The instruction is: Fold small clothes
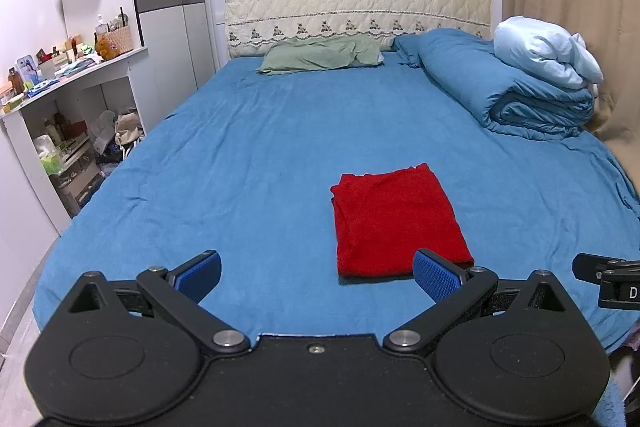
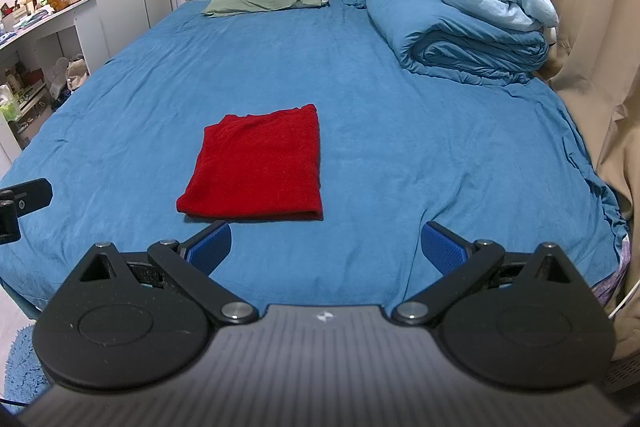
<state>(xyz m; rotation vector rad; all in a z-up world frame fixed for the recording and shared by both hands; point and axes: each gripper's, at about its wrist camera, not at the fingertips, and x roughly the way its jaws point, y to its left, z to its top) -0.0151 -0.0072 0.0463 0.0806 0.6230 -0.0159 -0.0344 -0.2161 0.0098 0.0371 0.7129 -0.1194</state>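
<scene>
Red cloth [image 1: 400, 223] lies folded flat on the blue bed [image 1: 240, 155], looks done. Left tongs [image 1: 316, 277] & right tongs [image 2: 326, 247] are both wide apart, holding nothing. Maybe no folds left.

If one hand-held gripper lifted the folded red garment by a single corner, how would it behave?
The red garment would probably go floppy and unfold: it looks like soft knit, with loose layered edges at its left side. It seems light, lying flat and thin. On the textured blue sheet, pushing would likely bunch it rather than slide it.
</scene>
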